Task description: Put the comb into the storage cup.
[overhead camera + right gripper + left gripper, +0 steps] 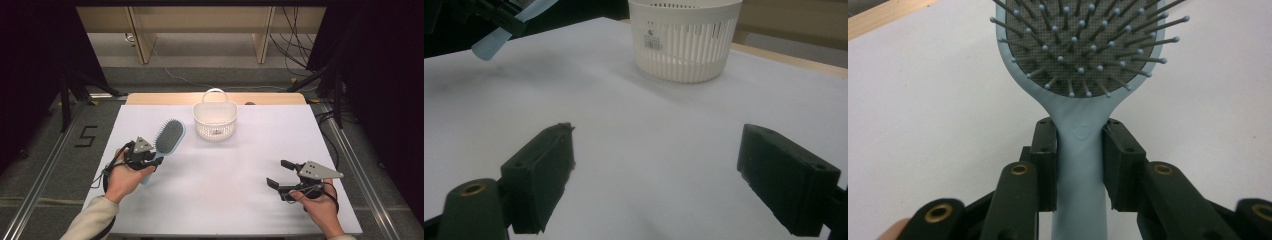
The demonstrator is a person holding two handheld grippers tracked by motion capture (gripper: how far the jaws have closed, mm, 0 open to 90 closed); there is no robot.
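A light blue hairbrush with a grey bristle pad is held at the left of the table. My left gripper is shut on its handle, with a black jaw pressed against each side just below the head. The brush end hangs above the white surface in the right gripper view. My right gripper rests low at the right front, jaws wide apart with nothing between them. A white slotted basket with a loop handle stands at the back middle.
The white table top ends in a wooden strip along the far side. The basket carries a small label. Dark stands and cables lie on the floor beyond the table.
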